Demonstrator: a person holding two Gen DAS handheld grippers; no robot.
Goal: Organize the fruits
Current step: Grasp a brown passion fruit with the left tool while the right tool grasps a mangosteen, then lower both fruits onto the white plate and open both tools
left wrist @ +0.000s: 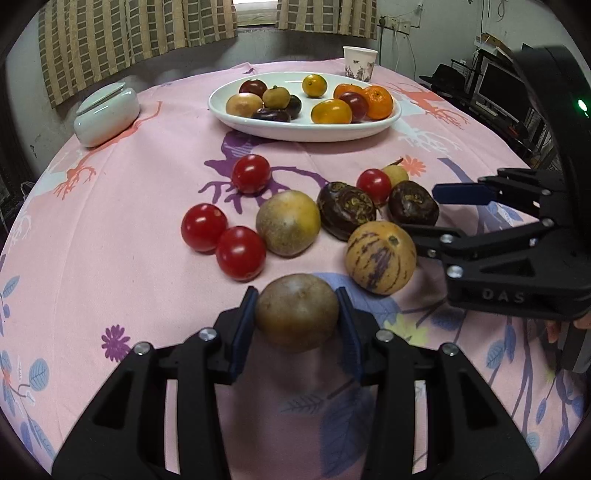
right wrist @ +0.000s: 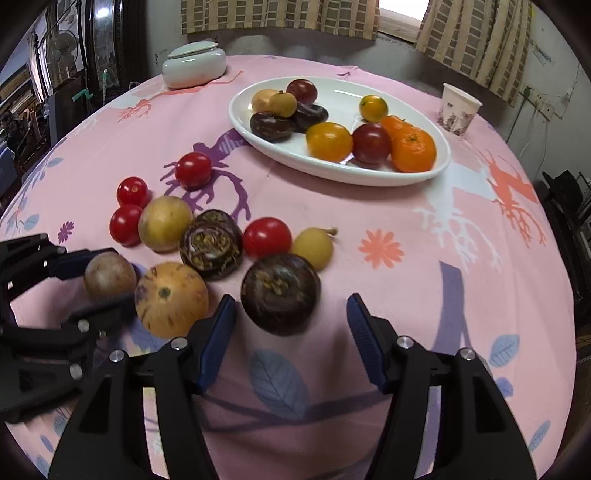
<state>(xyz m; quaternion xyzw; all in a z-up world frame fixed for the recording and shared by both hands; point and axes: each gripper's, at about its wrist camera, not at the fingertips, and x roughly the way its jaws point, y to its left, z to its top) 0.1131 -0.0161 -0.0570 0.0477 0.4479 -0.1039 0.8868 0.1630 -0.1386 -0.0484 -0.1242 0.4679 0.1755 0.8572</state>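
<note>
Left gripper (left wrist: 297, 314) jaws clamped on brown fruit (left wrist: 297, 312), bottom centre of frame.
Right gripper (right wrist: 291, 336) jaws wide, empty, dark fruit (right wrist: 280, 293) just ahead; white plate (right wrist: 417, 176) upper centre on desk.

Home: curtains (left wrist: 136, 33), tablecloth (left wrist: 147, 192)

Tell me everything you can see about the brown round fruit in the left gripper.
The brown round fruit is dull tan-brown with a pale patch on top, smooth and matte, whole. It sits between the left gripper pads, which press both its sides, just over the pink tablecloth. The striped yellow fruit lies close beside it.
</note>
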